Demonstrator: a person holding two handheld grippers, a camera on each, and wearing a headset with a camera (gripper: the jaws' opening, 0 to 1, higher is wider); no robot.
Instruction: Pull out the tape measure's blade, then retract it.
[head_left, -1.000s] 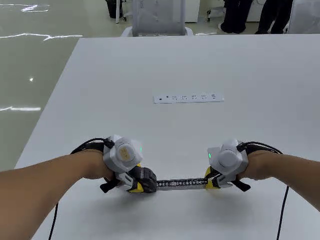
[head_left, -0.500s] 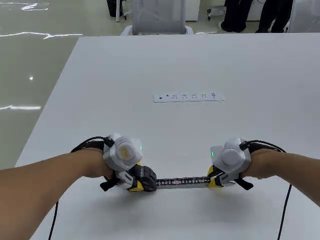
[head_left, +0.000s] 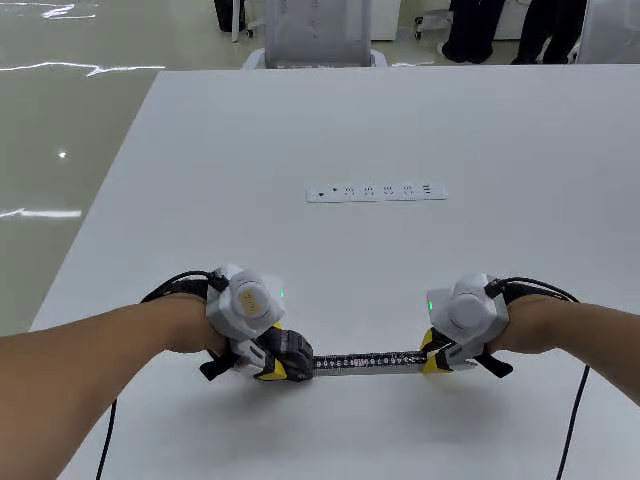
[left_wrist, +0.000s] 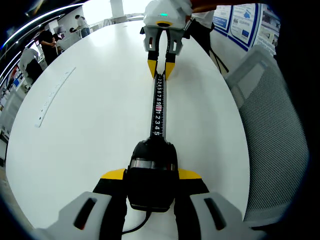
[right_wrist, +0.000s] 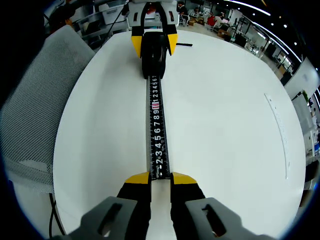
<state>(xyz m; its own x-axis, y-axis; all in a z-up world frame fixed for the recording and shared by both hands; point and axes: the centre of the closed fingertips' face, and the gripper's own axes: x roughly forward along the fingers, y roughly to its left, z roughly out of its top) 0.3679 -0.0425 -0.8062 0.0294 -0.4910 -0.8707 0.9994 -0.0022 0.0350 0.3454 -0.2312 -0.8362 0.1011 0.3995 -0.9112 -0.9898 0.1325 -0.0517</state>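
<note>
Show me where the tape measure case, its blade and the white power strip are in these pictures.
tape measure case (left_wrist: 151, 172), left gripper view, top of the black housing.
blade (right_wrist: 157, 132), right gripper view, middle of the pulled-out numbered strip.
power strip (head_left: 377, 192), head view, middle of its white body.

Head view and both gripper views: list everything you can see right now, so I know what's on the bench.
table: one, white, under everything
tape measure case: one, black, on the table's near part, between the left gripper's jaws
blade: one, black with white numbers, stretched from the case to the right gripper
power strip: one, white, flat at mid-table
chairs: two, grey, one at the table's far end, one mesh beside the table
cables: two, black, trailing from the grippers
left gripper: grey, yellow tips, shut on the case
right gripper: grey, yellow tips, shut on the blade's end
forearms: two, bare
</note>
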